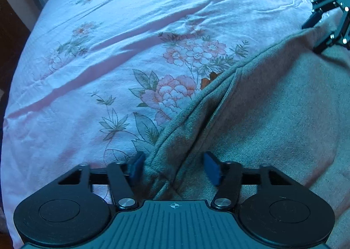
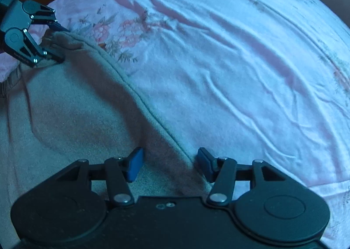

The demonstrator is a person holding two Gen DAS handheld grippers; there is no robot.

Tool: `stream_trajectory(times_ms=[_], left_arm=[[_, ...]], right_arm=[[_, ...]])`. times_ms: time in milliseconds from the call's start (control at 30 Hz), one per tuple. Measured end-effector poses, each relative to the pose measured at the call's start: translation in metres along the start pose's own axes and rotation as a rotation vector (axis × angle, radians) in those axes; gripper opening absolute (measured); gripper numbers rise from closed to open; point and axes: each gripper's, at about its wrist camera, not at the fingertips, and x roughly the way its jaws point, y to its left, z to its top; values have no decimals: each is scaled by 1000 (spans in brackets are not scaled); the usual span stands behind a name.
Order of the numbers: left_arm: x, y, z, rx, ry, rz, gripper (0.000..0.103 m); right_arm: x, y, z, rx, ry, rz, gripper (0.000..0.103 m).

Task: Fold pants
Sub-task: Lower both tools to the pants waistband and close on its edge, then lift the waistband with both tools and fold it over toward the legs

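Grey fleece pants [image 1: 273, 117] lie on a bed's floral sheet [image 1: 109, 52], filling the lower right of the left wrist view and the lower left of the right wrist view, their seamed edge running diagonally across each. The left gripper [image 1: 174, 167] straddles that bunched edge at bottom centre, jaws partly open, the cloth between the blue pads without clear pressing. The right gripper [image 2: 170, 164] likewise straddles the edge, jaws apart.
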Motion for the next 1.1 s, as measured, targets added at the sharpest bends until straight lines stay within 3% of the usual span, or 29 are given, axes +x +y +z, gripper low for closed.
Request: stream_trajectory(times_ms=[33, 100, 167, 333, 533, 700, 867, 1100], left_arm=[[-2, -1, 0, -1, -3, 12, 49], [-5, -5, -1, 4, -12, 38, 42], [-12, -9, -1, 12, -27, 74, 35], [-42, -19, -10, -17, -109, 165, 22], [-103, -37, -40, -79, -213, 233, 22], [-157, -66, -86, -87, -273, 271, 22], [-194, -105, -145, -69, -282, 299, 22], [-192, -140, -215, -100, -234, 301, 22]], right_arm=[[1, 3, -1, -6, -2, -3, 44], [-3, 11, -3, -31, -10, -11, 11], [-8, 19, -6, -52, -19, -51, 0], [-30, 40, -21, -31, -110, -153, 0], [-87, 88, -59, -9, -255, -232, 0], [-133, 142, -112, 4, -353, -239, 0], [-155, 193, -166, 64, -419, -223, 0], [-149, 263, -220, 80, -464, -224, 0]])
